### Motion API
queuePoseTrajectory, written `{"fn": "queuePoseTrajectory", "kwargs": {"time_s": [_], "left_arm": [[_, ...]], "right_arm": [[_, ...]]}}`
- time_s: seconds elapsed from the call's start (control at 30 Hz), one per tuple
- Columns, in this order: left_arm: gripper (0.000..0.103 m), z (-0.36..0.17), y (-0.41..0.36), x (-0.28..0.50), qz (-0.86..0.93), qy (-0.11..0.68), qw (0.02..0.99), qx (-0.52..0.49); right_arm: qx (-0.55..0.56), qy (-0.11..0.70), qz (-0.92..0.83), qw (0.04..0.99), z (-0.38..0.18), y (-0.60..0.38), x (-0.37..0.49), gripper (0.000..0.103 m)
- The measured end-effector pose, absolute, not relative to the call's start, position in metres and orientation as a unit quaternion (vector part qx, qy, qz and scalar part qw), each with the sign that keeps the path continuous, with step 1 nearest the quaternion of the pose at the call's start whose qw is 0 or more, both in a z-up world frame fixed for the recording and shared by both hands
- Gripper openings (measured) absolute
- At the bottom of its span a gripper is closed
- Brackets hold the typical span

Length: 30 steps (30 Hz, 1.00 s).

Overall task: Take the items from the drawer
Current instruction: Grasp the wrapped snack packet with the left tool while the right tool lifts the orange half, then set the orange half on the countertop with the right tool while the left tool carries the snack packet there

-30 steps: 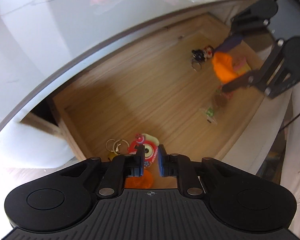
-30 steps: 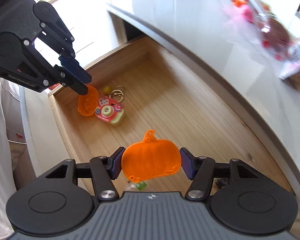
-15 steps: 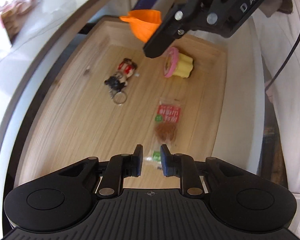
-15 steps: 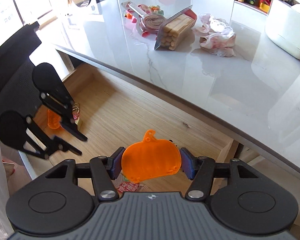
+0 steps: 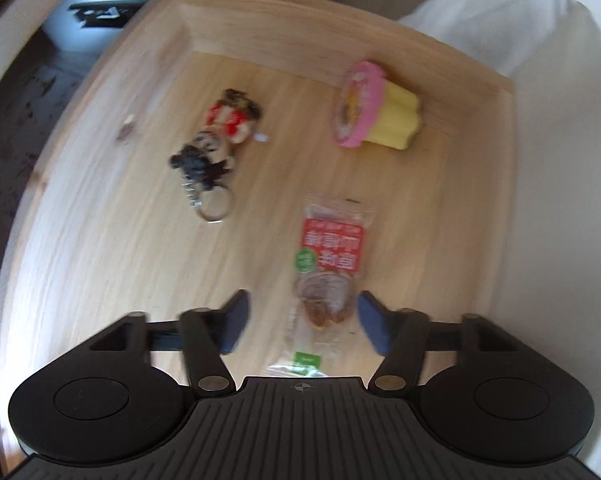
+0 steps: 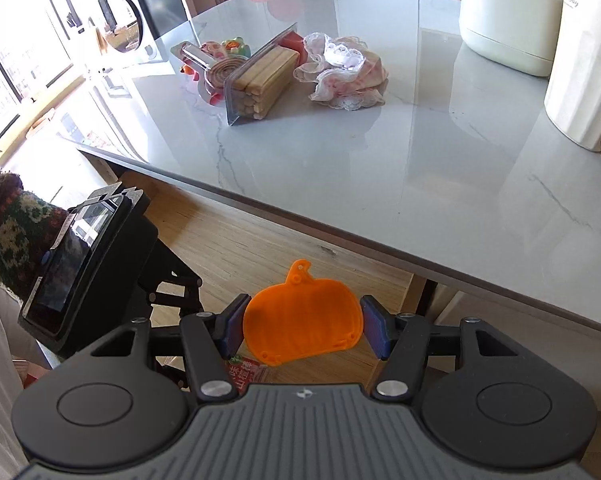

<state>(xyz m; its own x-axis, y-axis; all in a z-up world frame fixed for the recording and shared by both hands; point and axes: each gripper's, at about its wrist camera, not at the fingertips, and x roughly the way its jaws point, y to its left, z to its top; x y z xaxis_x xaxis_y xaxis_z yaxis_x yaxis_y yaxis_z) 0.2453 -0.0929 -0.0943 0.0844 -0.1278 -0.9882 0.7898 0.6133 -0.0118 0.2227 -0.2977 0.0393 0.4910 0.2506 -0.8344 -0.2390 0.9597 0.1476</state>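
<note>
Drawer pulled out from under the marble table; pale wood floor, several small items lying on it.

Left gripper: pointing straight down into the drawer. Jaws have just been opening and now stand wide apart. Snack packet (clear wrapper, red label, brown contents) lies flat on the drawer floor between the blue pads; neither pad presses on it. Frame blurred, so whether the tips touch the wood cannot be told.

Other drawer contents, left wrist view: doll keychain (red and black figure with a metal ring) left of the packet and apart from it; pink-and-yellow toy on its side near the far right corner, close to the drawer wall.

Right gripper: clamped on the orange pumpkin cutout, one pad at each side edge, stem upward. Cutout is held clear of the drawer floor, in front of the table edge. A corner of the red packet label shows just below it.

Left gripper's body with its screen is at lower left of the right wrist view, a patterned knit sleeve behind it.

Tabletop: pack of biscuit sticks, lace-trimmed fabric, cream containers at far right.
</note>
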Motion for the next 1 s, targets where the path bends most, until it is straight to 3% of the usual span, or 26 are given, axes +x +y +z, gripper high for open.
{"fn": "queuePoseTrajectory", "kwargs": {"time_s": [0.07,0.17,0.23,0.27,0.3,0.5,0.8,1.0], "left_arm": [[0.074,-0.1,-0.083,0.252,-0.315,0.589,0.696,0.262],[0.085,-0.105,-0.078,0.249,-0.319,0.576,0.707,0.256],[0.077,-0.102,-0.08,0.246,-0.314,0.572,0.711,0.262],[0.063,-0.1,-0.081,0.246,-0.309,0.572,0.713,0.263],[0.039,-0.096,-0.081,0.247,-0.304,0.572,0.718,0.255],[0.039,-0.08,-0.069,0.243,-0.274,0.568,0.738,0.24],[0.039,0.045,-0.035,0.19,-0.247,0.467,0.828,0.19],[0.039,0.105,0.013,0.199,-0.145,0.388,0.903,0.117]], "right_arm": [[0.01,0.485,0.136,0.864,0.038,-0.299,0.224,0.059],[0.013,0.486,0.126,0.865,0.037,-0.299,0.226,0.059],[0.011,0.484,0.122,0.866,0.037,-0.298,0.227,0.059],[0.011,0.483,0.121,0.867,0.038,-0.298,0.228,0.059],[0.01,0.481,0.121,0.868,0.038,-0.297,0.229,0.059],[0.001,0.479,0.103,0.872,0.042,-0.288,0.232,0.059],[-0.005,0.496,0.121,0.86,0.055,-0.254,0.198,0.059],[-0.025,0.447,0.135,0.884,0.1,-0.23,0.202,0.059]]}}
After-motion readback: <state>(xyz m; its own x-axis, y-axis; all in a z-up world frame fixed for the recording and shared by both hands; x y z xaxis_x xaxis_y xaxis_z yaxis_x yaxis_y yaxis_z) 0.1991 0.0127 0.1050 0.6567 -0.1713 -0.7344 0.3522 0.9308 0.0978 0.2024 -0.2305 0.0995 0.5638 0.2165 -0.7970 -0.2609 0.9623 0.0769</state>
